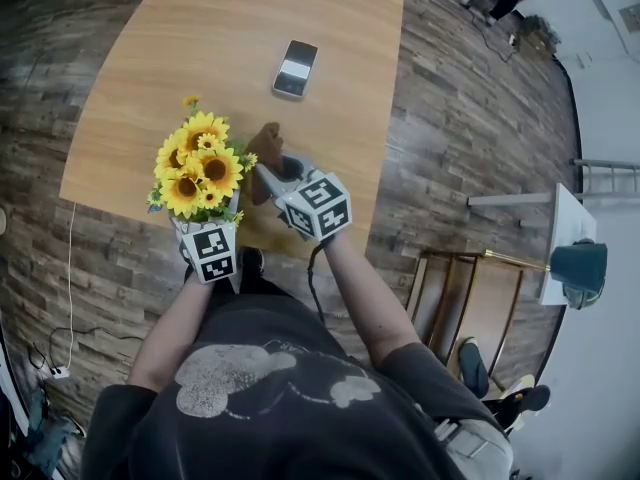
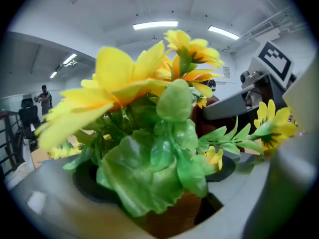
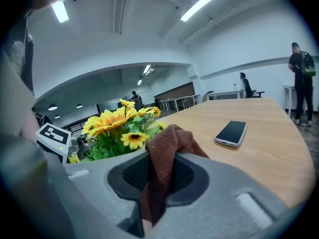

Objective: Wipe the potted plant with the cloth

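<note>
The potted plant (image 1: pixel 198 171), yellow sunflowers with green leaves, stands at the near edge of the wooden table (image 1: pixel 200 48). My left gripper (image 1: pixel 208 230) reaches in under the blooms. In the left gripper view its jaws stand wide around the brown pot (image 2: pixel 167 218), with a dark gap on the pot's right side; leaves hide most of the pads. My right gripper (image 1: pixel 275 173) is just right of the flowers, shut on a brown cloth (image 1: pixel 266 146). The cloth (image 3: pixel 169 143) bunches up between the right gripper's (image 3: pixel 159 183) pads, close beside the sunflowers (image 3: pixel 117 123).
A phone (image 1: pixel 295 68) lies face up farther back on the table (image 3: pixel 259 118). The table's near edge runs right under the plant. A wooden frame (image 1: pixel 470 298) and a white side table (image 1: pixel 562 218) stand on the floor to my right. People stand far off (image 3: pixel 301 78).
</note>
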The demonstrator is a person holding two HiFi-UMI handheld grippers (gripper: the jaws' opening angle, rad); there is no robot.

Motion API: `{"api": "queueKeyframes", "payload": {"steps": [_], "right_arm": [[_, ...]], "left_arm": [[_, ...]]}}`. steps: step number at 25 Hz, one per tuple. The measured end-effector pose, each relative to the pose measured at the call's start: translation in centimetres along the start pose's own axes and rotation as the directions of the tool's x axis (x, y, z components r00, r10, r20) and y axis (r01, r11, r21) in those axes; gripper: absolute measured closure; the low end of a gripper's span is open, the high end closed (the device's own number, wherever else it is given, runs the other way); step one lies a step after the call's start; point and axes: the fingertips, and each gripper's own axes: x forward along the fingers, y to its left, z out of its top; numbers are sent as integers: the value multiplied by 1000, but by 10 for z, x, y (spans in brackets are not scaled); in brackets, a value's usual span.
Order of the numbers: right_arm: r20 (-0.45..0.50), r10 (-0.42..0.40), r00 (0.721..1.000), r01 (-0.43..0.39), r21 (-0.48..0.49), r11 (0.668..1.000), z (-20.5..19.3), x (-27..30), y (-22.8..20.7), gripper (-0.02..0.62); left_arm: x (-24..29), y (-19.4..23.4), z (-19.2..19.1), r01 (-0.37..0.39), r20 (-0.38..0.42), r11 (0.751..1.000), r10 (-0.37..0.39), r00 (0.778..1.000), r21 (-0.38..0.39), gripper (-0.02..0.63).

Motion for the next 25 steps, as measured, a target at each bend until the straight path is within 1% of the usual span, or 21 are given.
{"api": "queueKeyframes", "payload": {"steps": [3, 7, 11, 13, 16, 18, 22, 25], "right_arm": [[-44, 61, 997, -62, -39, 997, 5, 20, 3, 538], [-77, 86, 993, -93, -92, 991, 16, 46, -2, 538], [-101, 118, 988, -131, -129, 983, 26, 82, -6, 538], [-119, 154, 981, -168, -117, 979, 25, 98, -3, 538], [-153, 239, 959, -252, -72, 965, 16, 110, 8, 538], [-153, 273, 950, -282, -45, 958, 10, 111, 15, 538], [-125, 247, 961, -252, -25, 967, 4, 102, 21, 541], [-127, 222, 967, -226, -19, 974, -3, 92, 23, 541]], "left_arm": [[-1, 1, 0, 30, 6, 999, -30, 1000, 12, 89], [-1, 5, 1, 64, -5, 998, -64, 998, 23, 92], [-2, 13, -3, 129, -29, 991, -128, 991, 47, 94], [-4, 13, -5, 171, -35, 983, -169, 985, 66, 94], [-6, 13, -6, 228, -41, 970, -226, 973, 82, 94], [-7, 14, -6, 268, -45, 958, -265, 963, 99, 94], [-8, 19, -7, 333, -47, 933, -330, 943, 138, 92], [-4, 21, -6, 373, -54, 914, -369, 928, 162, 92]]}}
